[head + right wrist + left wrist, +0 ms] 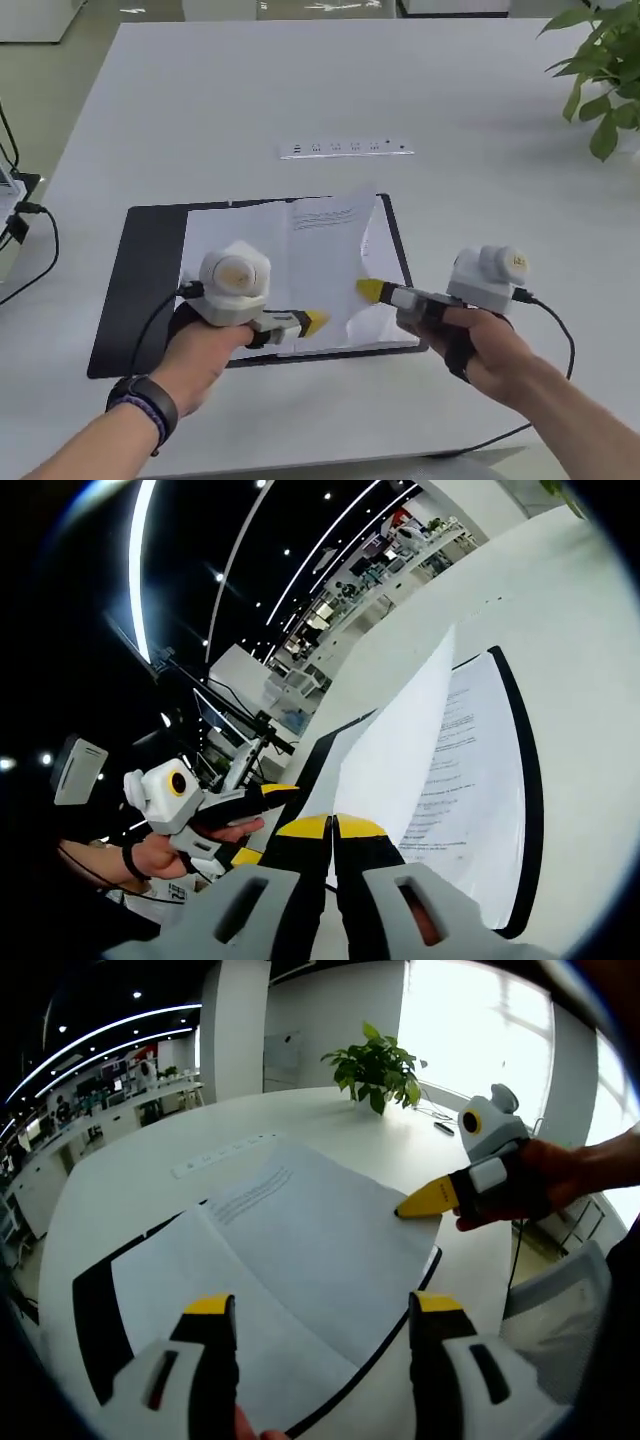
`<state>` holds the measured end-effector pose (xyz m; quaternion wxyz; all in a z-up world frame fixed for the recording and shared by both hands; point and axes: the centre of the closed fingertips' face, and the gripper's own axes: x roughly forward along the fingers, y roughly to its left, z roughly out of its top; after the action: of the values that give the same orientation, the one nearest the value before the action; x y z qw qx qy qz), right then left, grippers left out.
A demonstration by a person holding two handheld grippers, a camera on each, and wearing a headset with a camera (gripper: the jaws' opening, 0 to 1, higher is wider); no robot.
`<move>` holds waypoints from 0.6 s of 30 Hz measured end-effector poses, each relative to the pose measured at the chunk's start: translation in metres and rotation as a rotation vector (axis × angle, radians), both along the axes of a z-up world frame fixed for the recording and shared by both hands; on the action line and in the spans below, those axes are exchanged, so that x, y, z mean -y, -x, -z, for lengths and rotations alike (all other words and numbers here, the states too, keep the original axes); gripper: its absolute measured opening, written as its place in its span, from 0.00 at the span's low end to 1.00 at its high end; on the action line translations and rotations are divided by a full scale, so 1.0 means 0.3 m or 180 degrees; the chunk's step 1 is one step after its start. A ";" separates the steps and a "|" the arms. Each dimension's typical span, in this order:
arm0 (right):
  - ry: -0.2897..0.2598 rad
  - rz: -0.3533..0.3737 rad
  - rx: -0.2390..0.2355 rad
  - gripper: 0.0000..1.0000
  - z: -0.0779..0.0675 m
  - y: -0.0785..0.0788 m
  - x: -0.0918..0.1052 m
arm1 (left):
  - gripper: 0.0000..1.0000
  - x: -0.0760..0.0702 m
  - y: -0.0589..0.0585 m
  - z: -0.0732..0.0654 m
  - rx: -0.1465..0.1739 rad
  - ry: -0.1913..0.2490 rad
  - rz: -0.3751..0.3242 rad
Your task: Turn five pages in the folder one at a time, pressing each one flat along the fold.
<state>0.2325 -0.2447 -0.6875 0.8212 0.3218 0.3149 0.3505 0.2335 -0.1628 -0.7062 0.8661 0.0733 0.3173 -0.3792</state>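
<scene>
Right gripper pinches white printed paper page, four o'clock on black folder; left gripper hangs released.

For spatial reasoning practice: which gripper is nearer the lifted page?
Right. The right gripper is shut on the lifted page; the left gripper hangs open over the folder, short of that page.

We hold our left gripper low in our left hand, its yellow-tipped jaws spread wide and pointing right. Our right hand aims the right gripper leftward toward it, jaws pressed together on the edge of a page. Both forearms reach in from below, and the two grippers' tips are near but apart.
</scene>
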 end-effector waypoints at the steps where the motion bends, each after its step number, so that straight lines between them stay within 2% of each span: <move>1: 0.0006 -0.0015 0.0015 0.00 -0.003 -0.002 -0.008 | 0.70 -0.011 0.000 -0.003 0.0006 -0.0001 -0.0012; 8: 0.0029 -0.0116 0.0068 0.00 -0.028 -0.018 -0.075 | 0.70 -0.117 -0.006 -0.026 0.0083 -0.0026 -0.0129; 13: 0.0048 -0.0194 0.0084 0.00 -0.036 -0.019 -0.119 | 0.70 -0.196 -0.004 -0.033 0.0103 -0.0018 -0.0252; 18: 0.0085 -0.0294 0.0092 0.00 -0.040 -0.019 -0.166 | 0.70 -0.275 -0.008 -0.026 0.0080 0.0015 -0.0414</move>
<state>0.2382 -0.1950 -0.6755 0.8129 0.2908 0.3221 0.3885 0.2358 -0.0804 -0.6984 0.8930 0.0552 0.3096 -0.3219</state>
